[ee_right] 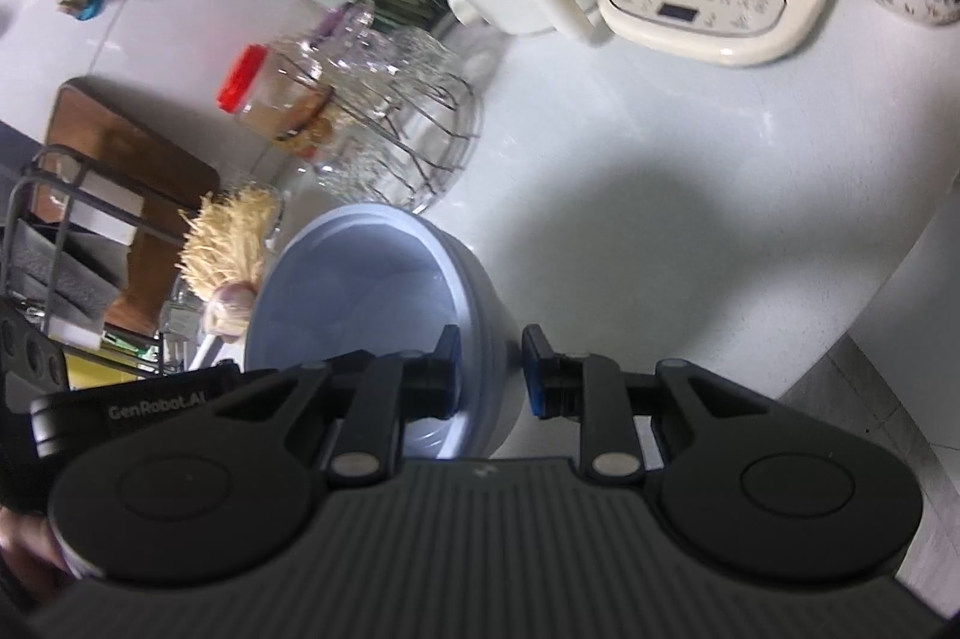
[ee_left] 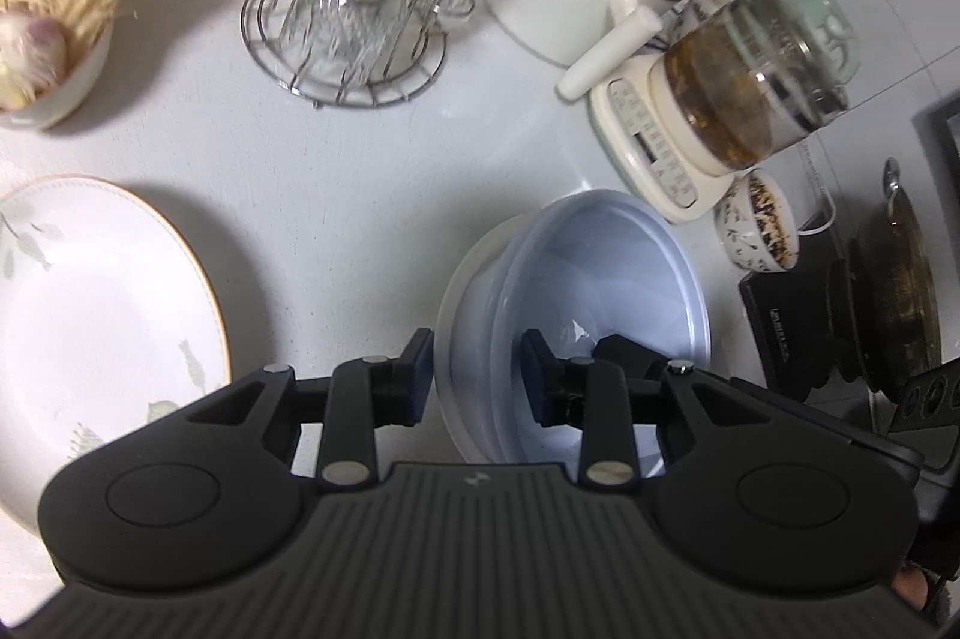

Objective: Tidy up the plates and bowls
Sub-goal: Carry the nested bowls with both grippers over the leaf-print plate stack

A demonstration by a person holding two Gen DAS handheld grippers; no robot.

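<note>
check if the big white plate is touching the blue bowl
Apart. The left wrist view shows bare counter between the white plate and blue bowl.

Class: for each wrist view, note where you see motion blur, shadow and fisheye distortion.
Left wrist view: the glass kettle and wire rack smear with motion blur; the plate bows near the edge. Right wrist view: a broad shadow falls on the counter; the glassware blurs.

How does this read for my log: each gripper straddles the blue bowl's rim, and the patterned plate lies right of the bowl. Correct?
No: the left wrist view shows the patterned plate left of the blue bowl, not right. The left gripper and right gripper do each straddle its rim.
</note>
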